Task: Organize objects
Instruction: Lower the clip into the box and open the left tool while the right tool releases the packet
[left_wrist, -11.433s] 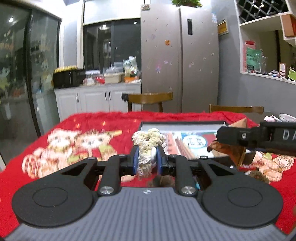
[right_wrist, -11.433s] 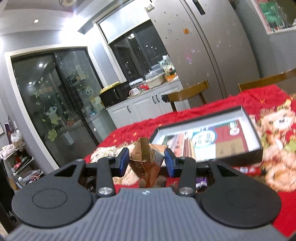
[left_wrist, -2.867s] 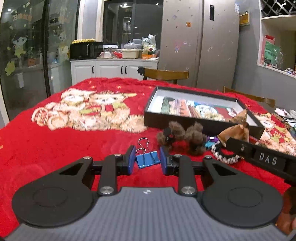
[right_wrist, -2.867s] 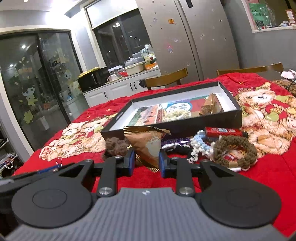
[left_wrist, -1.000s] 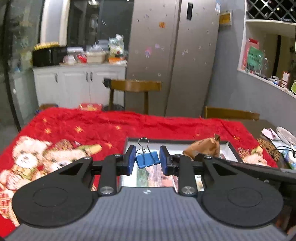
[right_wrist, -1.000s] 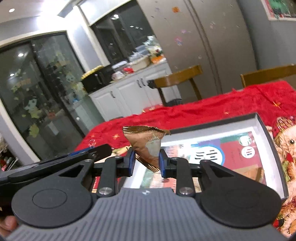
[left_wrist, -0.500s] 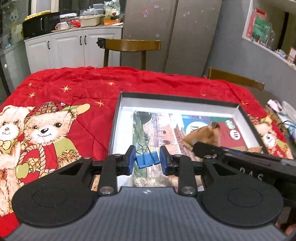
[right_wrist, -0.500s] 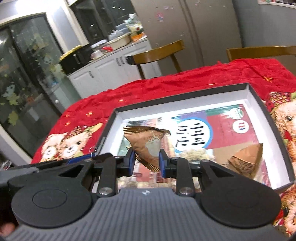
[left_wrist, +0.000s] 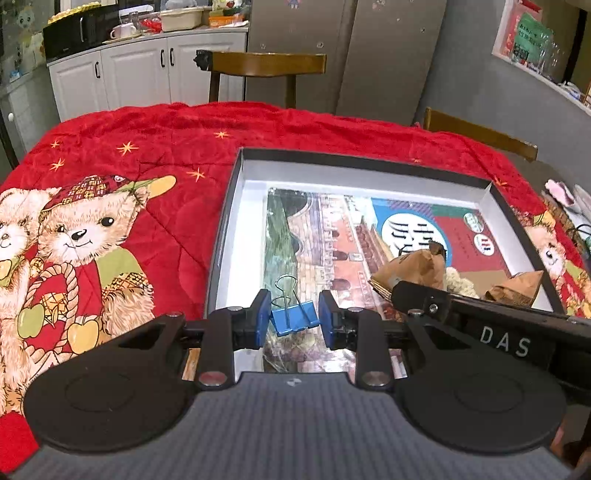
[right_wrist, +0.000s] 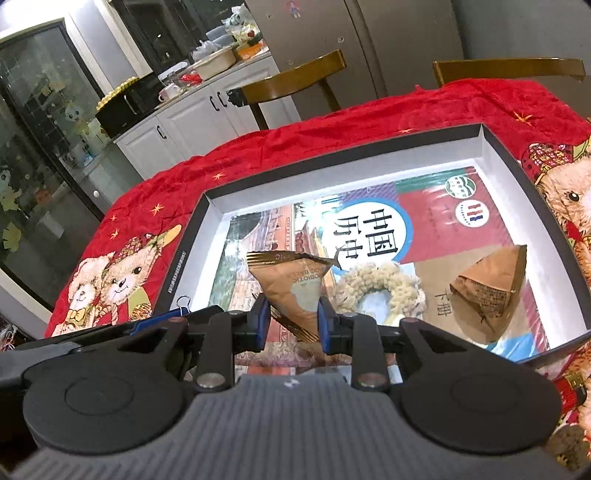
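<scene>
Gripping blue binder clip (left_wrist: 294, 320) in my left gripper (left_wrist: 291, 320), lower centre, over black box (left_wrist: 354, 158) | right gripper (right_wrist: 291, 320) is clenching brown snack packet (right_wrist: 291, 286), centre frame, above the box.

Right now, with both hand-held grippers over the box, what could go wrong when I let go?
The snack packet hangs partly above the cream woven ring, so it may land on top of it. The left hand-held gripper holds the blue binder clip near the box's front edge; it could bounce out.

Plush red blanket (left_wrist: 177, 133), glossy packet (right_wrist: 295, 291)
</scene>
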